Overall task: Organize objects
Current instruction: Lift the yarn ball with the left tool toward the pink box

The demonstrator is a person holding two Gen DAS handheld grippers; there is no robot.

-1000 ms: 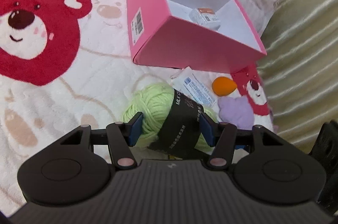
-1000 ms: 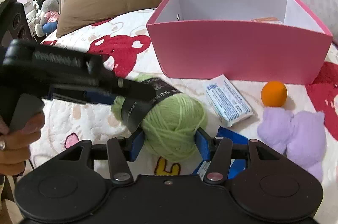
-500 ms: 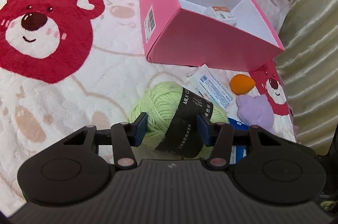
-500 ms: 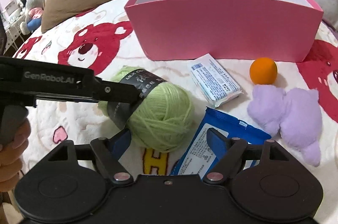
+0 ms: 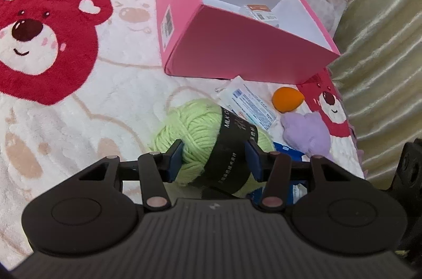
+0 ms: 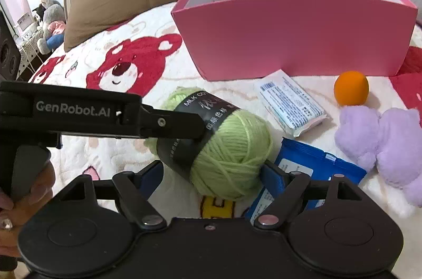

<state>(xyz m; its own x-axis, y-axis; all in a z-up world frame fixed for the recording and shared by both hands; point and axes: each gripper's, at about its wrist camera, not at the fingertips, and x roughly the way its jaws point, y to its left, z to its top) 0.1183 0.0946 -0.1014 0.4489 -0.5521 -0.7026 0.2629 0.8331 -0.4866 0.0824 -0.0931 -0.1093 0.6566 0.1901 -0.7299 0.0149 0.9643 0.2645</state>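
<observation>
Now the left gripper (image 5: 215,160) clamps the green yarn ball (image 5: 211,136) on the blanket; right gripper (image 6: 212,177) spread wide. Lift straight, clear the pink cardboard box (image 5: 237,52) rim.

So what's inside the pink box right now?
Inside the pink box, the left wrist view shows one small white packet with an orange label on the floor. The near wall hides the rest of the floor.

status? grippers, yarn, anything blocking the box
Left gripper shut on yarn, off the blanket or not unclear. Right gripper open, fingers flanking yarn. Pink box ahead, path unobstructed.
</observation>
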